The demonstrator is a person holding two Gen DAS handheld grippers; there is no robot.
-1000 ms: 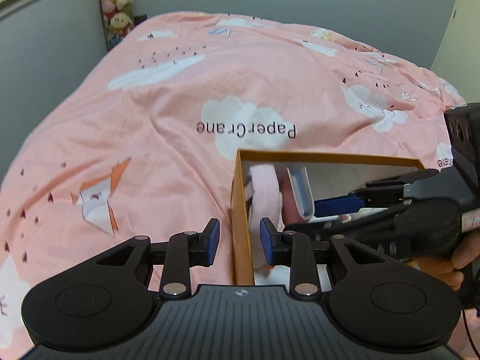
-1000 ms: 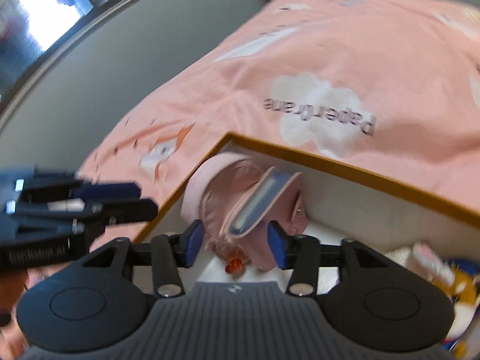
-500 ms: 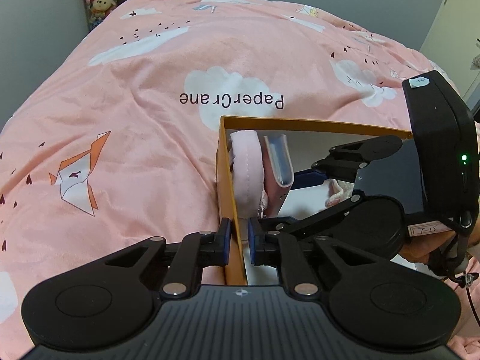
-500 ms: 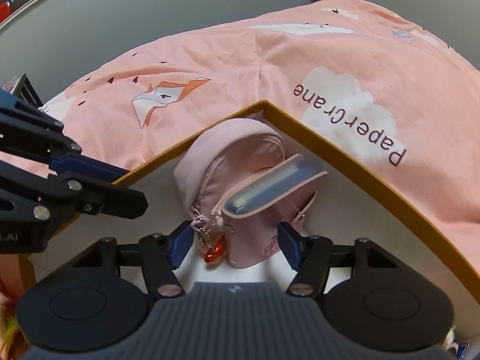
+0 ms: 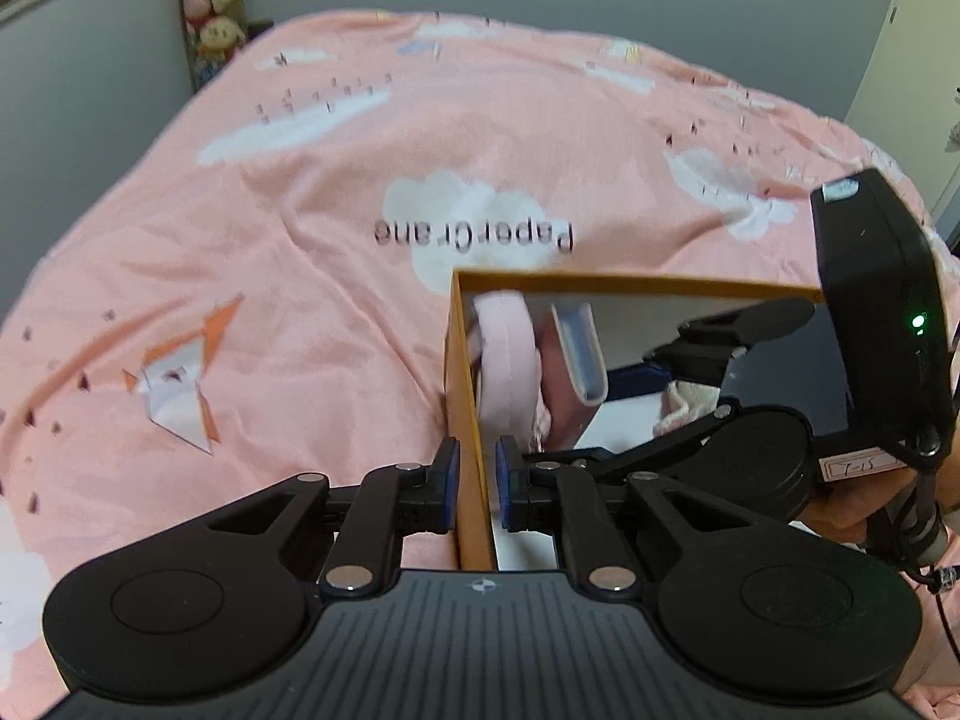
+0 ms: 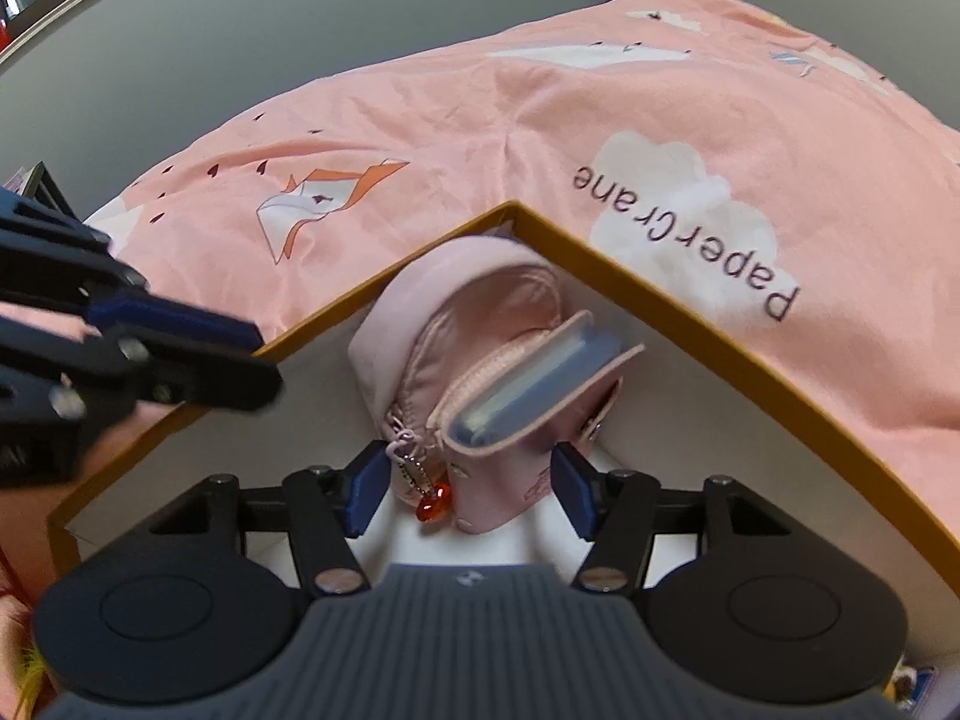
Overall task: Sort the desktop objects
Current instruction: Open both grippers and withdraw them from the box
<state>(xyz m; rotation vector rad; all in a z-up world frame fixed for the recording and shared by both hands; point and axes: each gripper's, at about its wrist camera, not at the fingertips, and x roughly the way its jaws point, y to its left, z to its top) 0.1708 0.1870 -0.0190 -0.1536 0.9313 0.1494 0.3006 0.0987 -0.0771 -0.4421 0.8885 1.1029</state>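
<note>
Pink bedding (image 5: 300, 252) carries an orange box (image 6: 690, 324), whose left wall the left gripper (image 5: 477, 483) pinches, seemingly steadying it, while the right gripper (image 6: 468, 495), jaws apart, straddles the pink pouch (image 6: 480, 360) in its far corner.

My left wrist view looks steeply down, close along the orange box (image 5: 469, 396) wall, bed (image 5: 336, 252) beyond. My right wrist view looks down into that box (image 6: 678, 312) from close. Both share box, pink pouch (image 6: 480, 360) and bedspread.
</note>
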